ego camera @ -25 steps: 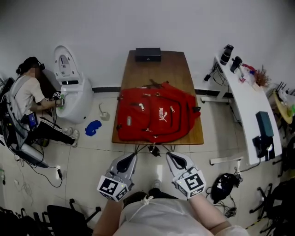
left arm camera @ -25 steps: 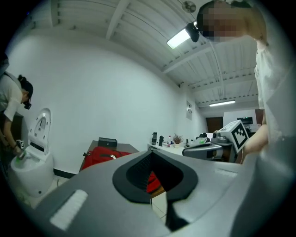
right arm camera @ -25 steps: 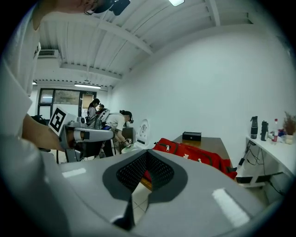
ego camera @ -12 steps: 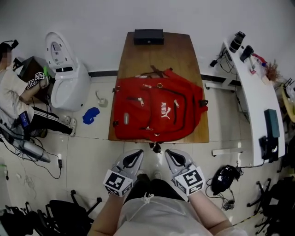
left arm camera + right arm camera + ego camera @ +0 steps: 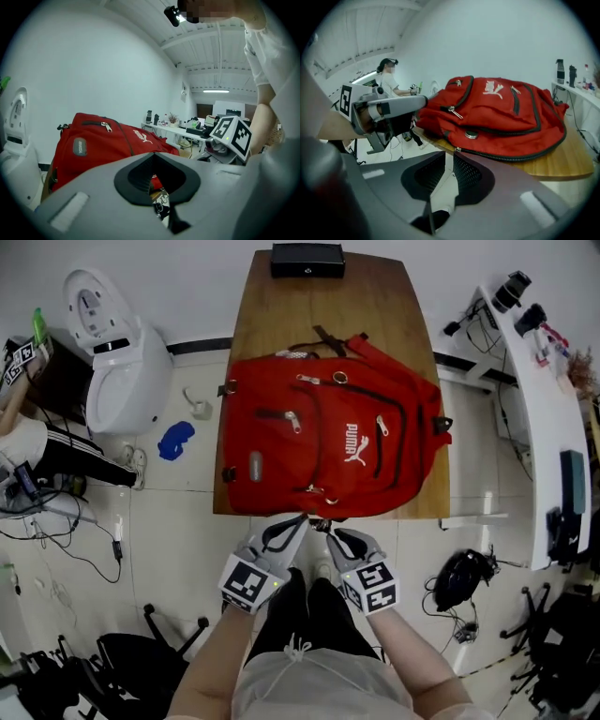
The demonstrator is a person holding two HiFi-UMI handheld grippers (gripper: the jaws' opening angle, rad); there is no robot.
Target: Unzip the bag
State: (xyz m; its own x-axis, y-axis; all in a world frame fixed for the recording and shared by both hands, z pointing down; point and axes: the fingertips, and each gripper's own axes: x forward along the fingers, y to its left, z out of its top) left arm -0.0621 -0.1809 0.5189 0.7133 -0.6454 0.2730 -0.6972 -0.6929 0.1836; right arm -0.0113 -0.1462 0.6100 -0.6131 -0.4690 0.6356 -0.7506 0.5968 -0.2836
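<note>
A red backpack lies flat on the wooden table, front side up, with its zips closed and silver pulls showing. Both grippers hang just off the table's near edge, below the bag's bottom seam. My left gripper is shut and holds nothing; in its own view the left gripper points at the backpack. My right gripper is shut and empty too. The right gripper faces the backpack and a closed zip along its lower edge.
A black box sits at the table's far end. A white machine and a blue object are on the floor at left, near a seated person. A white desk stands right, a black bag below it.
The table and backpack have come closer and lower in the head view. Both grippers have moved forward, up to the table's near edge, still shut.
</note>
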